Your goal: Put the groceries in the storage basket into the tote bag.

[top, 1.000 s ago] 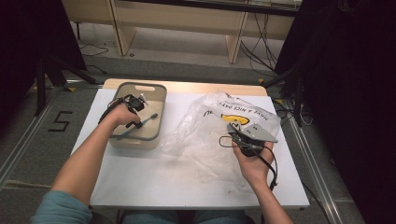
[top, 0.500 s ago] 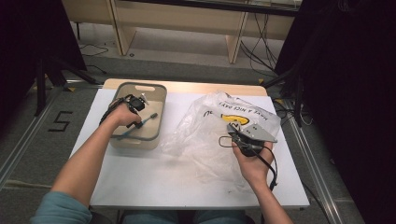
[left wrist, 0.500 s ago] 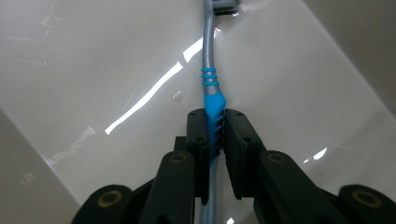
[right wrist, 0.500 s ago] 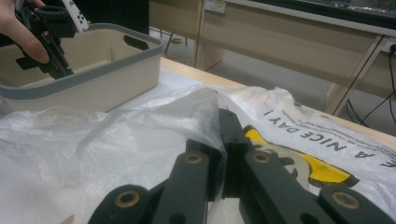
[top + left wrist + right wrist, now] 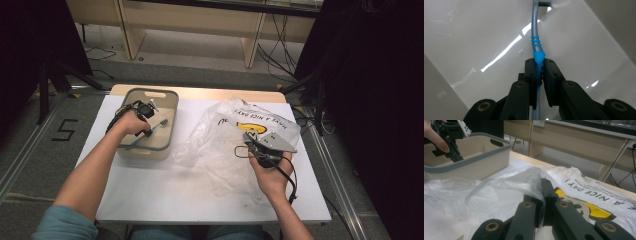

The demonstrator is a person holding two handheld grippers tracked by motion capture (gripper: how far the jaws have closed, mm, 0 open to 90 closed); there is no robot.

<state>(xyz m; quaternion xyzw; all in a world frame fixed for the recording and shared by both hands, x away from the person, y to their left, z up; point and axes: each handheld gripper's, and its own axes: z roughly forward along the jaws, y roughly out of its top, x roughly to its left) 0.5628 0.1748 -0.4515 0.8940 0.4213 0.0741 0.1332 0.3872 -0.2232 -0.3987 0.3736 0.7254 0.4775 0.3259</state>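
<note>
Toothbrush [image 5: 537, 53] clamped in left gripper [image 5: 539, 70], seemingly inside bin [image 5: 170, 100]

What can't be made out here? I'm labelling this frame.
- Grey-and-blue toothbrush: head cut off by the top edge, left gripper view.
- Beige plastic basket: floor partly hidden by the left hand-held gripper, high view.
- Clear plastic bag: contents unreadable through wrinkled film, right gripper view.

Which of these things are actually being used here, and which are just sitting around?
In use:
- toothbrush, clamped in the left hand-held gripper
- beige bin, where the toothbrush is held
- clear plastic bag, pinched by the right hand-held gripper

Just lying about:
- cables on the floor
- wooden furniture behind the table
</note>
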